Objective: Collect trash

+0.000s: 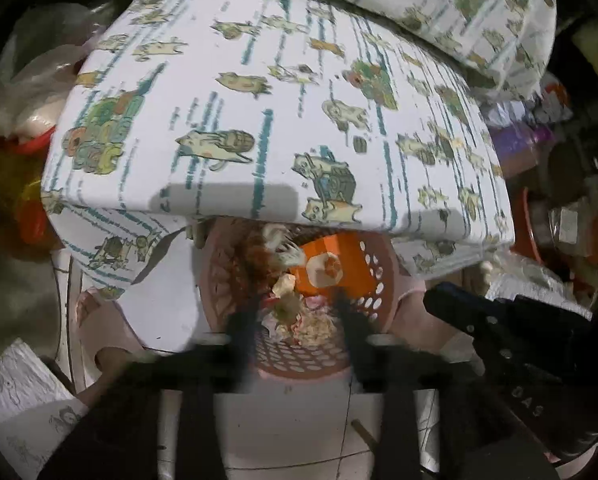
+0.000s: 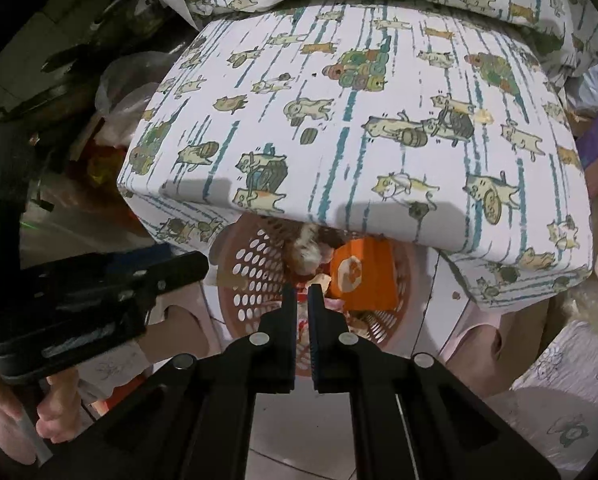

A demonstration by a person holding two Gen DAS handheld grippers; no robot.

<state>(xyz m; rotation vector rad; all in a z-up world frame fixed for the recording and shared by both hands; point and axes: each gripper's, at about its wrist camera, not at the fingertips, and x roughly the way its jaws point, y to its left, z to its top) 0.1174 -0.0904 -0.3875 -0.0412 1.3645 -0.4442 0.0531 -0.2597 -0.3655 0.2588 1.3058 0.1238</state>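
A pink perforated trash basket (image 1: 379,276) stands on the floor under the edge of a cat-print mattress (image 1: 259,100). It holds an orange box (image 1: 331,268), crumpled paper (image 1: 287,300) and wrappers. My left gripper (image 1: 295,316) is blurred and open, hanging over the basket. In the right wrist view the basket (image 2: 251,276) and orange box (image 2: 363,276) sit just ahead. My right gripper (image 2: 303,292) is nearly shut over the basket with only a narrow gap; nothing clearly shows between its fingers. The left gripper body (image 2: 79,304) shows at the left.
A cat-print pillow (image 1: 439,0) lies on the mattress. Plastic bags (image 1: 39,80) and red clutter pile at the left. Boxes and packets (image 1: 559,220) crowd the right. A pink plastic stool (image 1: 107,328) stands by the basket. White floor tile (image 1: 291,420) lies below.
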